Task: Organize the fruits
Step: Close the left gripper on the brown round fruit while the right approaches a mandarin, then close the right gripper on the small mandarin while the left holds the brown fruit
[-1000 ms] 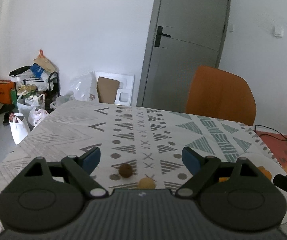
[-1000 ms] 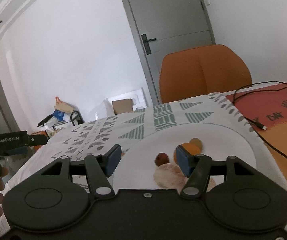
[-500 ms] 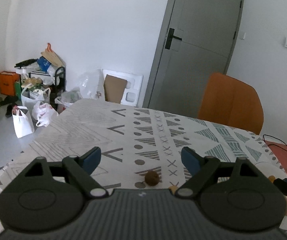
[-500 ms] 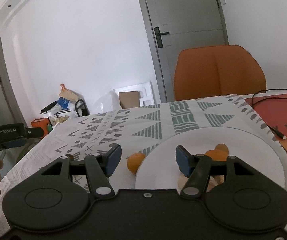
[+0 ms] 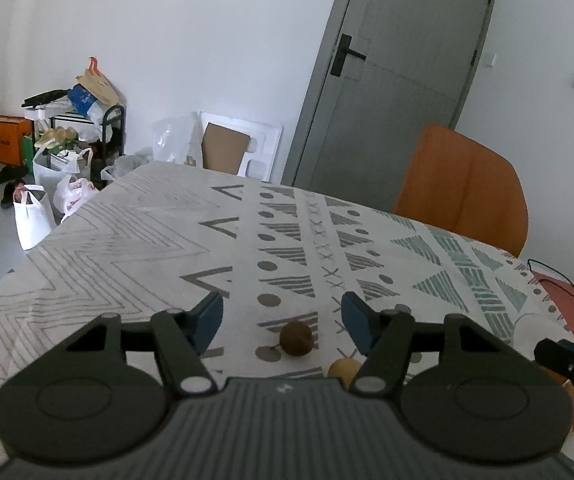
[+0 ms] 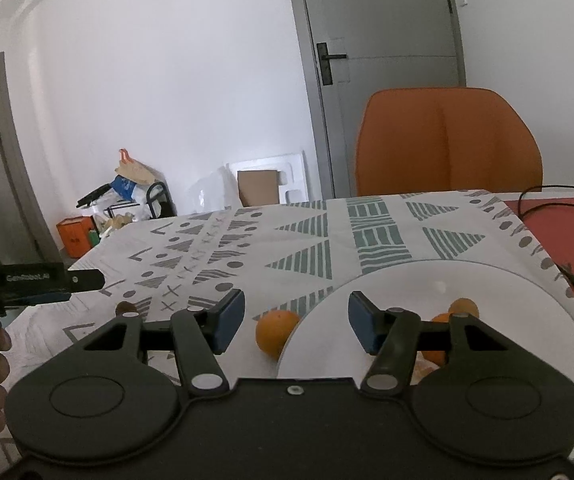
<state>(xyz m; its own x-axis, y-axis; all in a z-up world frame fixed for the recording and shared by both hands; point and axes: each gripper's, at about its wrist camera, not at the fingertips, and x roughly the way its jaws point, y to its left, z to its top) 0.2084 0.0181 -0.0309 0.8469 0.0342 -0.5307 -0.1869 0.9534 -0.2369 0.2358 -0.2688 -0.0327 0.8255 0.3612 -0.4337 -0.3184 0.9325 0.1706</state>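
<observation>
We compare both views with those taken a second ago. The left hand-held gripper [image 5: 282, 318] has drawn back and levelled out over the worktop [image 5: 135, 240]. Its jaws stand apart and hold nothing. The brown fruit [image 5: 296, 339] lies on the cloth between and just ahead of the fingertips, lower in view than before. The tan fruit [image 5: 343, 371] lies just to its right, partly hidden behind the right finger linkage. Neither fruit has changed place on the cloth pattern, so we judge that only the tool has moved.

The right hand-held gripper [image 6: 293, 320] has swung away from above the plate [image 6: 527, 320]. Its jaws are also apart and empty. An orange [image 6: 277, 333] now shows between the fingertips; it sits on the cloth, touching or just beside the plate's left rim. Two more oranges [image 6: 463, 307] rest on the plate behind the right finger. The small red fruit seen on the plate earlier is now hidden.

We judge that the right tool has finished over the plate and is lining up on the loose orange. Three fruits remain off the plate: the brown one, the tan one and this orange. The round orange may roll when the pads close.
</observation>
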